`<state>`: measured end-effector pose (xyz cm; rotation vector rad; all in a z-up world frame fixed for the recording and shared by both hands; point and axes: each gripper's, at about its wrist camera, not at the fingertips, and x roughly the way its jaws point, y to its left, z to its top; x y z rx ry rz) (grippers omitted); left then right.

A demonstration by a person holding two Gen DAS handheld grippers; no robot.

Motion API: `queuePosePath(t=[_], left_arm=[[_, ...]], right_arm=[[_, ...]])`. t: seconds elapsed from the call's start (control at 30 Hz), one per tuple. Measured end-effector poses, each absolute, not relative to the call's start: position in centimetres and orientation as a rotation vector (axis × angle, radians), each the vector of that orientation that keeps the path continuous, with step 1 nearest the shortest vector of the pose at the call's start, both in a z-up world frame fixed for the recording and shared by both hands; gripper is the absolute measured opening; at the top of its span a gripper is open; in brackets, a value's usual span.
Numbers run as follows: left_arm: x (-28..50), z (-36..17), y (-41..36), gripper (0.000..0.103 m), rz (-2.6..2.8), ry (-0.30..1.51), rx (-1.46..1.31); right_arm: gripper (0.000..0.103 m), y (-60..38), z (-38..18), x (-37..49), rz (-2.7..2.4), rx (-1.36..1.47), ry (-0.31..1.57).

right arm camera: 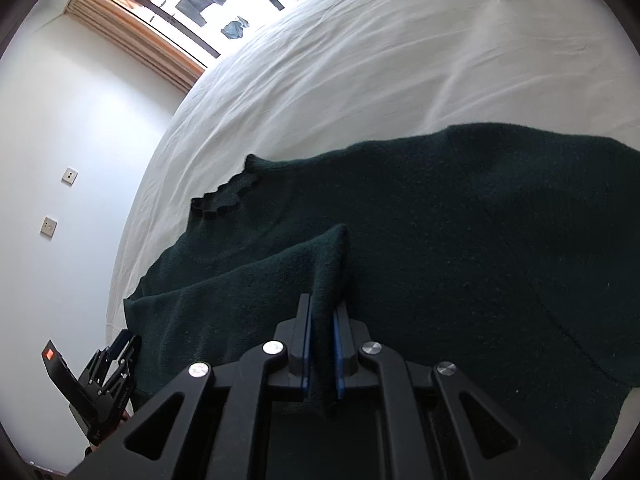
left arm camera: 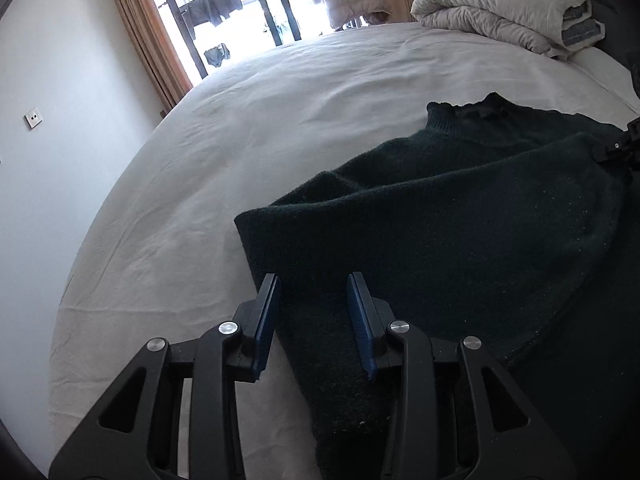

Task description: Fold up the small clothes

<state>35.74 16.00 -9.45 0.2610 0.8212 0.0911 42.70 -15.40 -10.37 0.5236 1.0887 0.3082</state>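
A wide bed under a wrinkled white sheet (left arm camera: 280, 92) carries the dark green knitted sweater (right arm camera: 440, 220) on its near right part. The right gripper (right arm camera: 322, 344) pinches a raised sweater fold; the left gripper (left arm camera: 314, 312) stands spread over its edge.

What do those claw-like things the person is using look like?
Both the left gripper and the right gripper are matte black plastic with triangular cut-outs, round silver pivot bolts and two flat fingers lined with blue pads. No cables or sleeves show.
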Motion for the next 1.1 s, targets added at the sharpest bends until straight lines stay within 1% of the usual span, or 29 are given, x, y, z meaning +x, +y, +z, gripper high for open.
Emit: queuePosePath(t=[0.13, 0.33, 0.43, 0.47, 0.53, 0.6, 0.63, 0.73, 0.87, 1.03, 1.1], left_arm=[[35.7, -9.8, 15.3, 0.034, 0.101, 0.826, 0.304], [35.5, -10.2, 15.0, 0.034, 0.109, 0.827, 0.323], [35.3, -10.7, 14.1, 0.034, 0.124, 0.819, 0.374], [35.2, -10.8, 13.8, 0.034, 0.131, 0.811, 0.392], [35.0, -11.1, 13.5, 0.034, 0.144, 0.798, 0.412], [35.0, -11.2, 13.5, 0.034, 0.146, 0.796, 0.416], [35.0, -11.1, 13.5, 0.034, 0.144, 0.797, 0.412], [35.1, -11.2, 13.6, 0.034, 0.134, 0.806, 0.394], [35.1, -11.3, 13.7, 0.034, 0.13, 0.81, 0.387], [35.2, -11.3, 14.0, 0.034, 0.118, 0.814, 0.362], [35.2, -11.3, 14.1, 0.034, 0.112, 0.815, 0.349]], right_arm=[[0.01, -15.7, -10.7, 42.9, 0.304, 0.54, 1.084], [0.01, -15.3, -10.4, 43.2, 0.291, 0.487, 1.082], [0.008, -15.6, -11.1, 43.2, 0.302, 0.491, 1.076], [0.009, -15.9, -11.2, 43.0, 0.309, 0.508, 1.069], [0.015, -16.5, -10.9, 42.7, 0.295, 0.522, 1.054], [0.032, -17.6, -10.1, 42.1, 0.223, 0.546, 1.015], [0.035, -18.2, -9.4, 41.5, 0.164, 0.553, 0.98], [0.035, -17.8, -7.5, 40.5, 0.179, 0.556, 0.924], [0.035, -12.5, -5.7, 39.6, 0.399, 0.511, 0.928], [0.035, -7.6, -7.7, 39.6, 0.539, 0.501, 1.019], [0.039, -7.5, -9.1, 39.9, 0.529, 0.495, 1.058]])
